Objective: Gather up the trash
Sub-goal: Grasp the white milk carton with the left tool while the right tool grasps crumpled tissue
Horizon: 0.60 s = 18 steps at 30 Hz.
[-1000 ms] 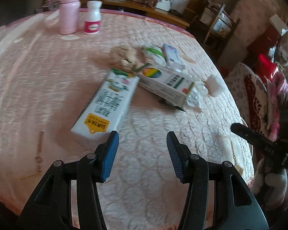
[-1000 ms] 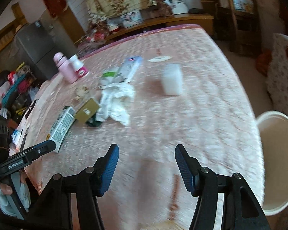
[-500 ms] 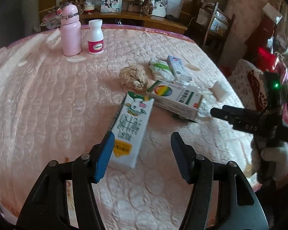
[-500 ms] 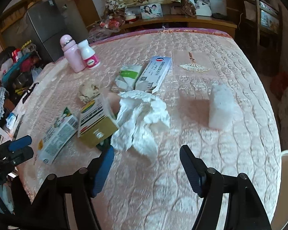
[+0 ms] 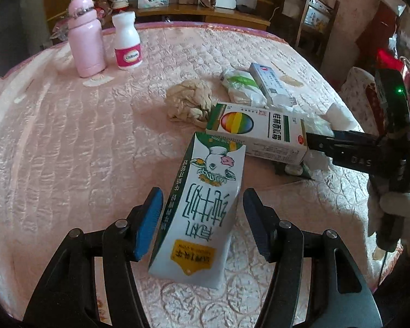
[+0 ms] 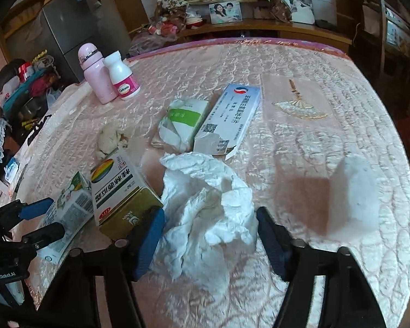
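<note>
Left wrist view: my left gripper (image 5: 199,218) points down at a pink quilted tabletop (image 5: 68,142). A white milk carton (image 5: 202,207) lies flat between its blue pads (image 5: 147,224), which stand clear of the carton's sides, so the gripper is released and grasps nothing. Just beyond the carton's far end lies a medicine box with a rainbow oval (image 5: 257,132), and past that a crumpled beige wad (image 5: 188,104), a green and white packet (image 5: 242,87) and a long white and blue box (image 5: 270,84). Far ahead to the left stand a pink flask (image 5: 86,37) and a white pill bottle (image 5: 127,42). To the right, my right gripper (image 5: 350,147) reaches in beside the rainbow box.

Right wrist view: my right gripper (image 6: 209,239) straddles a crumpled white tissue (image 6: 205,207). Its jaws have just been closing, with the tissue between them; the pads sit against the paper's edges, but I cannot tell whether they are pressing it. The rainbow box (image 6: 117,188) is just left of the left pad. A white paper roll (image 6: 355,194) lies ahead to the right, apart from the gripper. My left gripper (image 6: 38,218) shows at the far left, over the carton (image 6: 71,205).
</note>
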Each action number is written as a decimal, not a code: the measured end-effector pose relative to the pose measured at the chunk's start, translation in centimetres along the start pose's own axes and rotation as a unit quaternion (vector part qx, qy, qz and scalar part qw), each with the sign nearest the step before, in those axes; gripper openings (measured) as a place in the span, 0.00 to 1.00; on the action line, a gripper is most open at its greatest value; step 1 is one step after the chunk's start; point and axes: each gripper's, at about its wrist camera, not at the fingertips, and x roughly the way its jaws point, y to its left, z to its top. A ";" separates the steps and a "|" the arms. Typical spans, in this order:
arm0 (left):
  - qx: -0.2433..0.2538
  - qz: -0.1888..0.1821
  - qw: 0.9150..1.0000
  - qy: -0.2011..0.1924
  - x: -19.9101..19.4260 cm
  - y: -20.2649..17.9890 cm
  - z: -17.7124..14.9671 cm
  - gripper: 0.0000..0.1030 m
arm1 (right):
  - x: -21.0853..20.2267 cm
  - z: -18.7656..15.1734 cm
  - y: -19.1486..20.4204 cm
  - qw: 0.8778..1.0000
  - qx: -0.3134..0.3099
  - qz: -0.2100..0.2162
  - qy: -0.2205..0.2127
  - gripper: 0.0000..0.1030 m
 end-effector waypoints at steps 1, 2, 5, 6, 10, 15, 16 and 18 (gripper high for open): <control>-0.003 -0.002 1.000 0.003 0.1 0.0 0.0 0.58 | 0.3 -0.1 0.0 1.000 0.000 0.004 0.002 0.45; -0.007 -0.004 1.000 0.004 0.3 -0.1 -0.1 0.58 | 0.1 -0.2 0.2 1.000 -0.005 0.000 -0.007 0.38; -0.022 -0.017 1.000 0.012 0.6 0.0 -0.2 0.51 | -0.7 -0.9 0.3 1.000 -0.011 0.004 -0.014 0.21; -0.030 -0.024 0.999 0.010 0.5 0.1 -0.3 0.51 | -1.2 -1.1 0.3 1.000 -0.010 0.001 -0.019 0.19; -0.033 -0.028 0.999 -0.001 -0.7 -0.4 -0.8 0.51 | -4.0 -2.2 -0.3 0.999 0.003 0.005 -0.043 0.19; -0.027 -0.032 0.999 -0.017 -2.6 -1.4 -1.4 0.51 | -6.9 -3.6 -0.9 0.998 0.019 0.012 -0.059 0.19; -0.024 -0.033 0.999 -0.021 -3.0 -1.8 -1.4 0.51 | -7.4 -3.9 -0.9 0.998 0.023 0.015 -0.063 0.19; -0.022 -0.035 0.999 -0.026 -3.6 -2.3 -1.5 0.51 | -8.2 -4.3 -0.8 0.997 0.024 0.013 -0.068 0.19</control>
